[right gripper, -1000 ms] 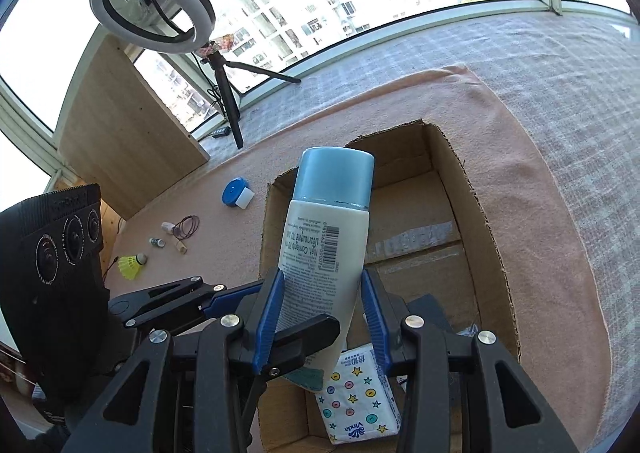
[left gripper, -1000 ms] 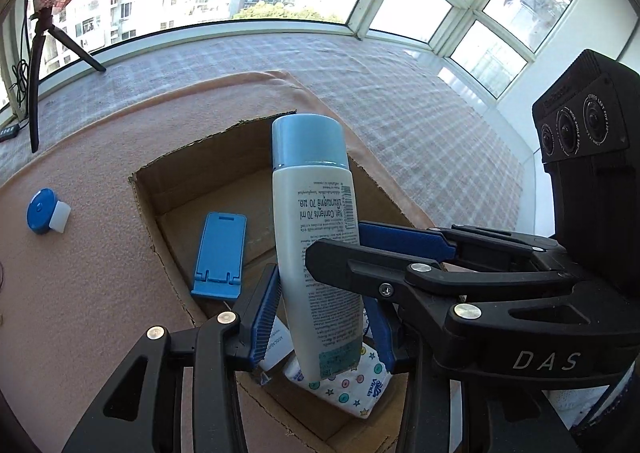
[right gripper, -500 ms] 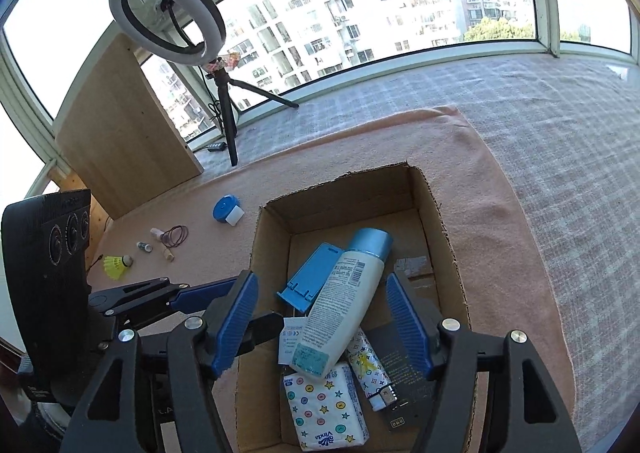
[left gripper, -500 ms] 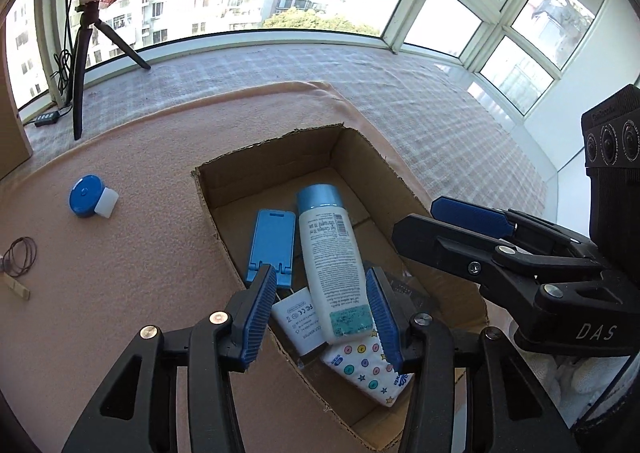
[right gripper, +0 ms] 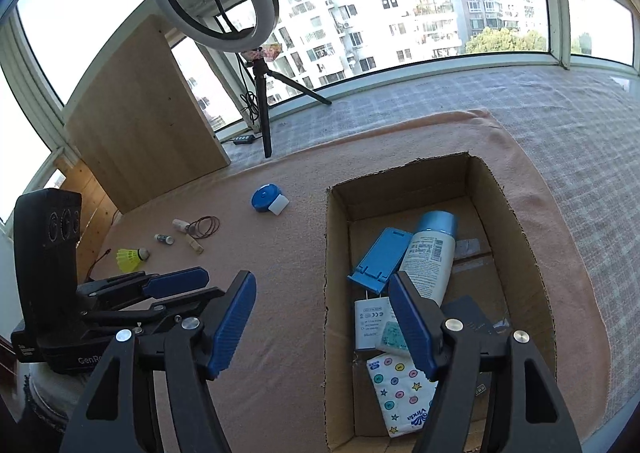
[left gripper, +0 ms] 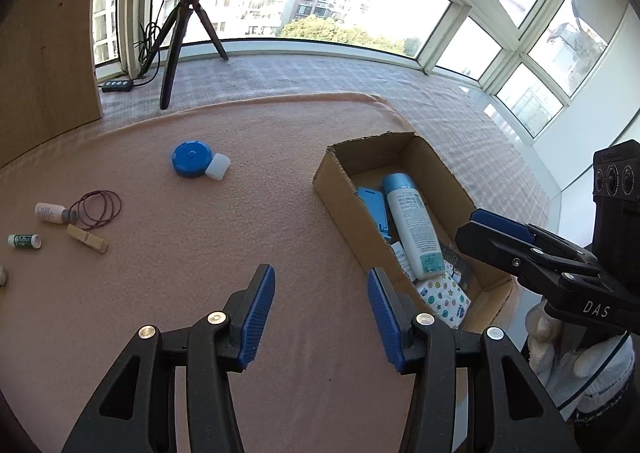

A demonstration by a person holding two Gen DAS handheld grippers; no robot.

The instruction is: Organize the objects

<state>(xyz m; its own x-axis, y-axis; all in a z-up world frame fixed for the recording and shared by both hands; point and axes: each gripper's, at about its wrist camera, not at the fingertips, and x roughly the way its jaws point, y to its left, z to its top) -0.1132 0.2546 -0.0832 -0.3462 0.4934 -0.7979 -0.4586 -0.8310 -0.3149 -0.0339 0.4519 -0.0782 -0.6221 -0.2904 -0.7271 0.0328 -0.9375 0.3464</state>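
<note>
A white bottle with a blue cap (left gripper: 412,225) (right gripper: 430,253) lies in the cardboard box (left gripper: 340,189) (right gripper: 338,253). It rests beside a blue phone stand (right gripper: 382,257), on a white charger (right gripper: 370,323) and a patterned tissue pack (right gripper: 400,385). My left gripper (left gripper: 320,281) hangs open over the pink mat, left of the box, with nothing between its fingers. My right gripper (right gripper: 322,285) is open and empty above the box's left wall. Loose on the mat lie a blue tape measure (left gripper: 192,159) (right gripper: 266,197), rubber bands (left gripper: 98,209), a clothespin (left gripper: 86,243), two small bottles and a yellow shuttlecock (right gripper: 130,256).
A ring light on a tripod (right gripper: 262,101) stands behind the mat, with a power strip (left gripper: 118,85) at its foot. A wooden board (right gripper: 148,113) leans at the back left. A gloved hand (left gripper: 568,365) holds the right gripper. The mat ends just right of the box.
Both grippers released the bottle, which went from upright between the jaws to lying in the box. Both drew back and up. The left swung left over the mat.
</note>
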